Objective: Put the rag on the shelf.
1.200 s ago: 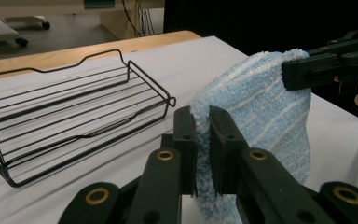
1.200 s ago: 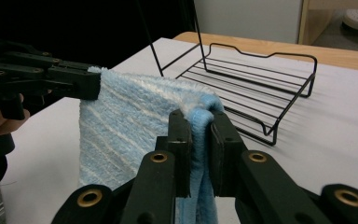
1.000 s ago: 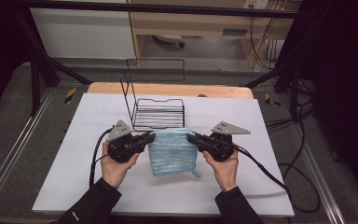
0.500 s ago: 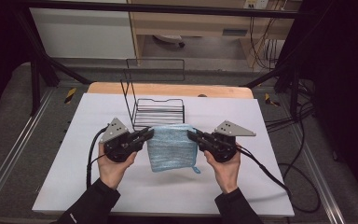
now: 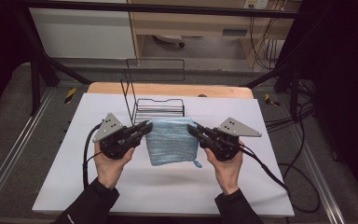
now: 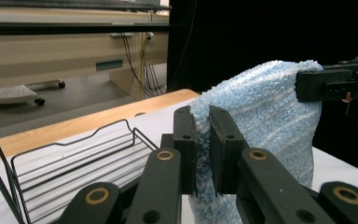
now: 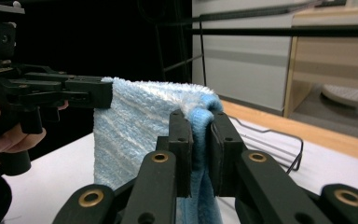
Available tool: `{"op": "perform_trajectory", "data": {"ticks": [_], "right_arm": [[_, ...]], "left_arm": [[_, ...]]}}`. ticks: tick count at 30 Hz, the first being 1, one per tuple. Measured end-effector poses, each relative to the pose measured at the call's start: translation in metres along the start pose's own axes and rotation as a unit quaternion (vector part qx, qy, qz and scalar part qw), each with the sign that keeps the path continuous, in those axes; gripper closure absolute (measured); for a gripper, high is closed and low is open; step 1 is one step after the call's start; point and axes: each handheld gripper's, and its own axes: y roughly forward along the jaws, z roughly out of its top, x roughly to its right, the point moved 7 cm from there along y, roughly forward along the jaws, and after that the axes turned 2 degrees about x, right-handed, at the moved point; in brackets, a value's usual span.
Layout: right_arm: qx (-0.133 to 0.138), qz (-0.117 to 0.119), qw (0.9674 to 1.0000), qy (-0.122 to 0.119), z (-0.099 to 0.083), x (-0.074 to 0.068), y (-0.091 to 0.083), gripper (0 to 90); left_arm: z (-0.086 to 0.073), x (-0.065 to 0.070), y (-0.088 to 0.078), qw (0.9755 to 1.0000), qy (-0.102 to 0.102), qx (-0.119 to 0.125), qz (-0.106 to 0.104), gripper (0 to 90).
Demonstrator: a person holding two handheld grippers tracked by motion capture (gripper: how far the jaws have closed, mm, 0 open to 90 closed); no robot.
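White table, blue towel stretched between both grippers

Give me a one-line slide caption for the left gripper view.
Left gripper pinches a folded blue towel beside a wire rack.

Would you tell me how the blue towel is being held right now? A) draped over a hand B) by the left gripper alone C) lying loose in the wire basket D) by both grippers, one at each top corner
D: the left gripper and the right gripper each pinch a top corner of the blue towel, which hangs between them.
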Motion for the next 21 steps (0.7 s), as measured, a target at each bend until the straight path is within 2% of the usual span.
{"op": "perform_trajectory", "data": {"ticks": [3,12,21], "right_arm": [[0.007,-0.003,0.9999,-0.010,0.007,-0.001,0.000,81.6],[0.027,-0.004,0.9995,-0.017,0.023,-0.005,0.006,81.7],[0.053,-0.006,0.9981,-0.031,0.049,-0.011,0.014,81.7]], "left_arm": [[0.006,0.000,0.000,1.0000,0.002,0.009,0.001,82.1],[0.024,-0.007,-0.006,0.9993,0.003,0.036,0.009,82.1],[0.048,-0.015,-0.010,0.9977,0.004,0.065,0.020,82.1]]}}
